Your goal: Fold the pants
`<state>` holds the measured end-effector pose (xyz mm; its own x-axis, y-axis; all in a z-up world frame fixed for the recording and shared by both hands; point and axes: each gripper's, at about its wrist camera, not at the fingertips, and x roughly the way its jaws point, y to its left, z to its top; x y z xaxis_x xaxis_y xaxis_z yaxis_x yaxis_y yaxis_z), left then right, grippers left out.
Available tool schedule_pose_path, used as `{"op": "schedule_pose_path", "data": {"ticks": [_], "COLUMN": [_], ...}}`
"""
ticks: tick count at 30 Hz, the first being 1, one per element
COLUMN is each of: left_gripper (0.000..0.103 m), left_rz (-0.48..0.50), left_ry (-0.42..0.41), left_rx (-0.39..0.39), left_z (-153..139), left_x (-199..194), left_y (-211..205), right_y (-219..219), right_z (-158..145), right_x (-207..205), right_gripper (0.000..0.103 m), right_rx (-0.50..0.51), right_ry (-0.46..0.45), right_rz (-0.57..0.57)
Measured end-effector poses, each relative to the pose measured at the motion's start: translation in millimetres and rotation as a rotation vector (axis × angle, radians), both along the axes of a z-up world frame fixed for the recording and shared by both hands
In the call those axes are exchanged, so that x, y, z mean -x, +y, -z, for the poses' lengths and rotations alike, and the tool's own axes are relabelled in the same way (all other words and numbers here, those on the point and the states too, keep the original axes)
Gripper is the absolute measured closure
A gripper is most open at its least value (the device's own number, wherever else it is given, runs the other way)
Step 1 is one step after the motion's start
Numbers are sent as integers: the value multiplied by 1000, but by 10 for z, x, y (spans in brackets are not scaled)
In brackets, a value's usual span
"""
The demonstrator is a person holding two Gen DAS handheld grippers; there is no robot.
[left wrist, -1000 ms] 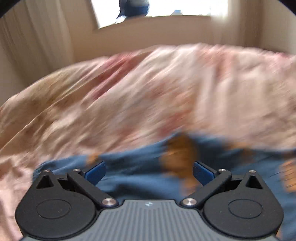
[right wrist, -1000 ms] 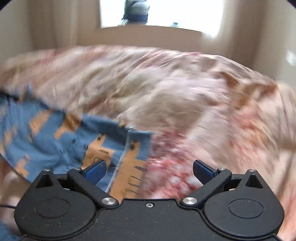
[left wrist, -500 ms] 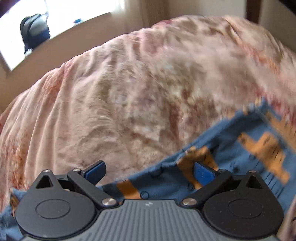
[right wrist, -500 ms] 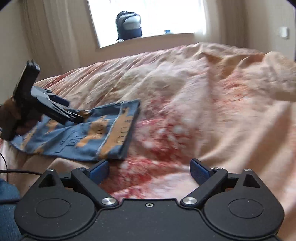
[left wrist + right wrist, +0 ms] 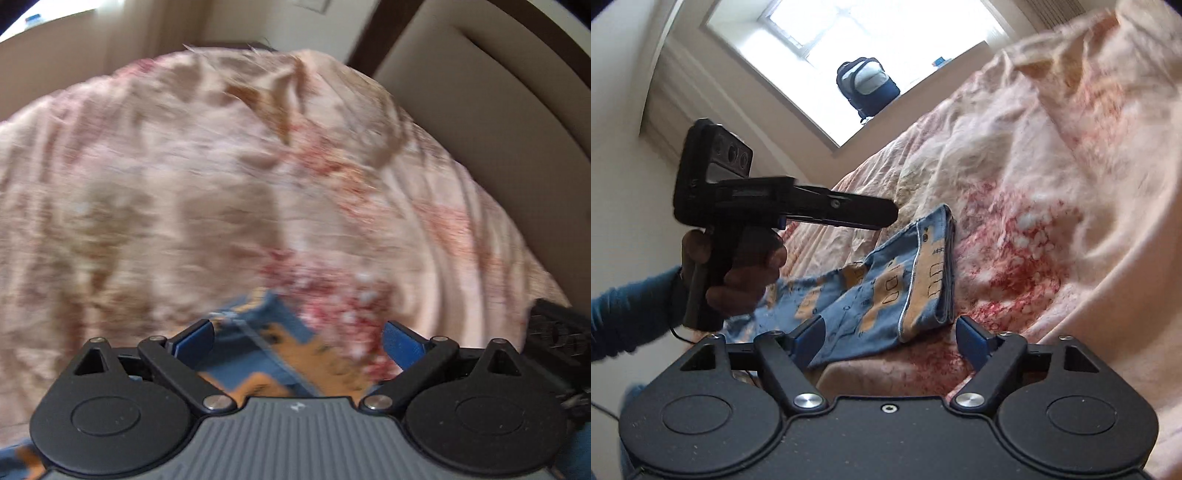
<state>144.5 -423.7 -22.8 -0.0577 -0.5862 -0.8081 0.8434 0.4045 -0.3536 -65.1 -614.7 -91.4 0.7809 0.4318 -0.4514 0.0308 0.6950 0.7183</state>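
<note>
Surface: bed with a rumpled pink floral bedspread (image 5: 1052,192), red blotches mid-frame. Bright window (image 5: 849,48) behind it, dark backpack (image 5: 868,86) sitting on the sill, pale curtain to the side. Left wrist view is also catching a padded beige headboard (image 5: 498,122) past the bed's far edge.

Left hand (image 5: 738,273), blue sleeve, is gripping the pistol handle of the left gripper (image 5: 297,341); seen from the right wrist view, the tool is hovering above the fabric, pointing across toward the folded end. Its jaws are standing wide apart, nothing pinched, cloth only lying below the gap. Left view is motion-blurred.

Right gripper (image 5: 890,336) is sitting low at the near edge of the bed, tilted; jaws are closing but still spread, pads pressing on nothing, garment's near edge lying just beyond the left pad.

Pants (image 5: 886,291): blue with orange vehicle print and pale piping, lying on the bedspread, doubled over into a long strip, thick folded edge on the side toward the red blotches.
</note>
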Motion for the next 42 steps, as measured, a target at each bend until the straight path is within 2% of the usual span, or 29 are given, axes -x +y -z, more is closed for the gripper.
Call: {"op": "schedule_pose_path", "data": {"ticks": [3,6,8,10,11,12,15,21,26,30,32,34,36,37,40,42], "left_gripper": [3,3,3,3,3,3,3,6,18,27,37,43,45,51,81,89], "left_rz": [-9,-34,-59,-90,-105,-116,-138,-115,-95,-70,-59,-49,-51,-48,-45,-55], "left_ry": [37,51,45,66,86,104,121,44,30,-24,-51,-70,-91,-103,-106,-82], "left_rx": [-40,-102,-126,-125,-119,-114,-108,-174,-285,-372,-417,-463,-492,-498,-497,-483], "left_z": [87,192,247,272,262,246,152,-89,-110,-24,30,86,125,132,132,123], "left_x": [-4,-30,-72,-132,-160,-185,-220,-132,-64,10,41,68,89,102,118,112], "left_y": [-147,-232,-248,-233,-211,-196,-166,-311,-467,-605,-678,-741,-765,-769,-759,-730], "right_y": [14,61,97,155,221,221,351,754,878,878,880,894,896,893,870,842], "right_z": [108,123,104,66,27,27,-54,-316,-399,-391,-401,-400,-389,-384,-367,-347], "right_x": [-96,-151,-175,-192,-182,-182,-160,-223,-270,-286,-278,-276,-281,-278,-249,-227], "right_gripper": [24,25,38,66,68,69,71,70,70,70,70,70,69,69,66,60], "right_rx": [7,6,7,52,115,115,210,524,612,615,621,631,630,630,630,624], "right_ry": [44,44,33,27,24,24,-1,-85,-116,-112,-112,-112,-107,-103,-89,-75], "right_rz": [17,27,30,21,20,20,22,-36,-74,-83,-85,-87,-87,-86,-80,-73]}}
